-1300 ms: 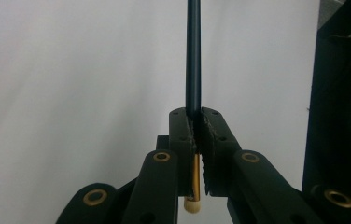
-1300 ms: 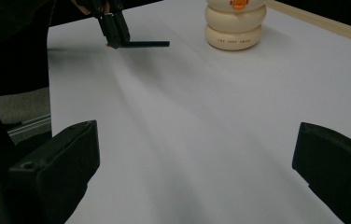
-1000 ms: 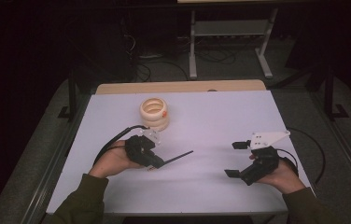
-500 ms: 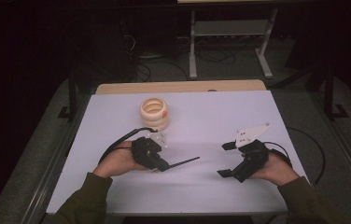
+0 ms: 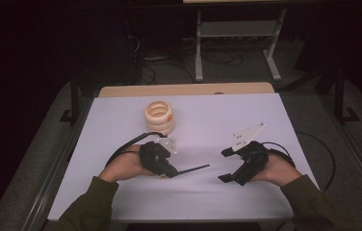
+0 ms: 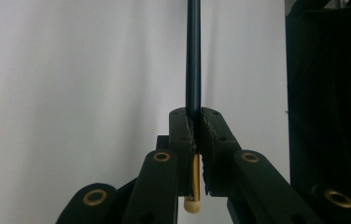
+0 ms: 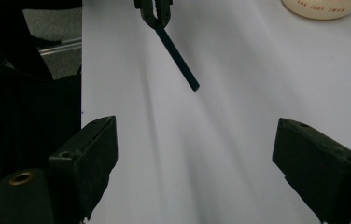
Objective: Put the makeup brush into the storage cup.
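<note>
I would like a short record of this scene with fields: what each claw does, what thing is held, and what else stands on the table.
left claw: shut on the thin black stick, which points toward the right claw
stick end: a gold, cream-tipped end shows behind the jaws in the left gripper view
right claw: open, nothing between its jaws, which have just been closing a little
other thing: cream ribbed ring-shaped container, upright, behind the left claw, apart from it
surface: white table
</note>
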### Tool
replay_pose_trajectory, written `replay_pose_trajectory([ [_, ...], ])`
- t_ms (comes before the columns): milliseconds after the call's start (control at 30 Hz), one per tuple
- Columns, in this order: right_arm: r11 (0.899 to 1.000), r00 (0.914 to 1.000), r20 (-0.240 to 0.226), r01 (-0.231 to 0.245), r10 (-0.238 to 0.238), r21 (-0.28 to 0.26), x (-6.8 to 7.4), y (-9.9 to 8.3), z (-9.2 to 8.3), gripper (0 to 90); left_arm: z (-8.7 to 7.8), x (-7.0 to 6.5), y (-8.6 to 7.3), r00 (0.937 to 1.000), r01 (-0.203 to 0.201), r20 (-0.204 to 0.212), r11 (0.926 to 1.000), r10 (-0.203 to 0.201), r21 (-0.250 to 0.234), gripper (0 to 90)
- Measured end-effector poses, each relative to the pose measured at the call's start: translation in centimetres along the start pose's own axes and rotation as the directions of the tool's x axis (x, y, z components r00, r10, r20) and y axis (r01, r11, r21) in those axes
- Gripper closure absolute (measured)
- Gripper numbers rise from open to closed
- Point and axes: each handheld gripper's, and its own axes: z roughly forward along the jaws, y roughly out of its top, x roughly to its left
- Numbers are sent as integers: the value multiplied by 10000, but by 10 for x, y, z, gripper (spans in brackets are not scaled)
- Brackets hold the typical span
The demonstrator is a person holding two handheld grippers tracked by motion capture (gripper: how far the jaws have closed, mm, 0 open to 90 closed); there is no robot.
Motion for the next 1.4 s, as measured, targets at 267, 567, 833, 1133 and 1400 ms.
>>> replay_pose_trajectory([
  [267, 9976, 9994, -226, 278, -264, 635, -2, 13, 8, 147, 2, 1, 5, 9998, -172, 80, 9998, 171, 104, 838],
  [567, 9871, 9963, -605, 697, -616, 1439, -2, 30, 16, 195, 6, 0, 8, 9993, -334, 164, 9988, 328, 356, 838],
  [833, 9761, 9925, -945, 955, -782, 1952, -1, 41, 23, 254, 8, -2, 11, 9989, -428, 206, 9983, 420, 393, 838],
  [1133, 9605, 9866, -1404, 1171, -833, 2526, 0, 56, 32, 348, 9, -4, 12, 9983, -510, 301, 9974, 495, 515, 838],
  [1400, 9399, 9847, -1578, 1216, -739, 3191, -1, 65, 41, 427, 10, -5, 13, 9979, -576, 335, 9966, 557, 582, 838],
])
